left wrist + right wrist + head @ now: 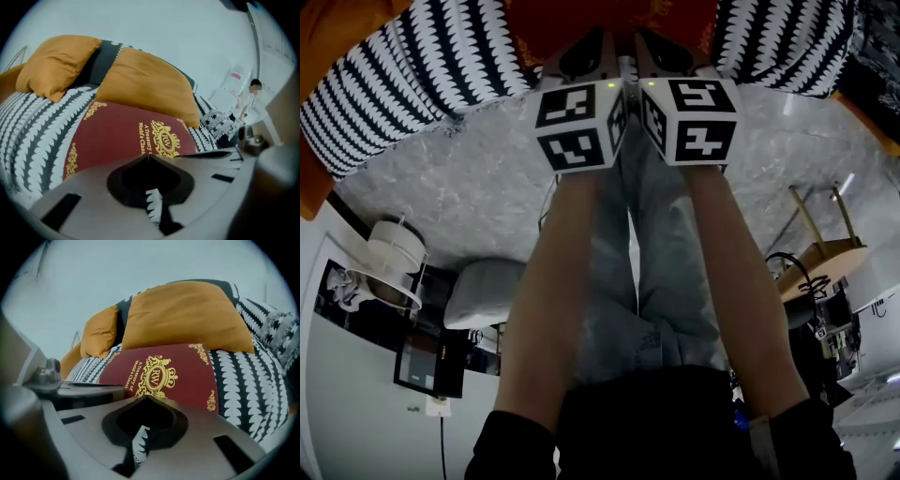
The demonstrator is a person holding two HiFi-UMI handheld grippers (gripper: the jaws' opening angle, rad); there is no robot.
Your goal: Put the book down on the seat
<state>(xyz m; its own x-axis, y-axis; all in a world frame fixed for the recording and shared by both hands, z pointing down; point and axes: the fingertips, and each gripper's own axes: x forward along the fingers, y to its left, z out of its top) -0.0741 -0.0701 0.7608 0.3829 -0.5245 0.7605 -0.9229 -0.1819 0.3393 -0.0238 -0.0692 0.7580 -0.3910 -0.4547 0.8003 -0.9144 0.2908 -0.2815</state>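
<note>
A dark red book with gold ornament (126, 136) (161, 373) lies flat on the black-and-white patterned seat (33, 131) (248, 380), in front of an orange cushion (145, 84) (187, 315). In the head view only a strip of the book (609, 19) shows at the top edge. My left gripper (602, 45) (149, 155) and right gripper (645, 45) (147, 397) sit side by side at the book's near edge. On each gripper the jaw tips meet, with nothing seen between them. The book's near edge is hidden behind the jaws.
A second orange cushion (56, 63) (101, 336) leans at the seat's back. Below the seat lies grey marbled floor (469, 187), with a white round object (389, 267), a grey cushion (483, 291) and a wooden stool (820, 253). The person's legs (647, 281) stand between.
</note>
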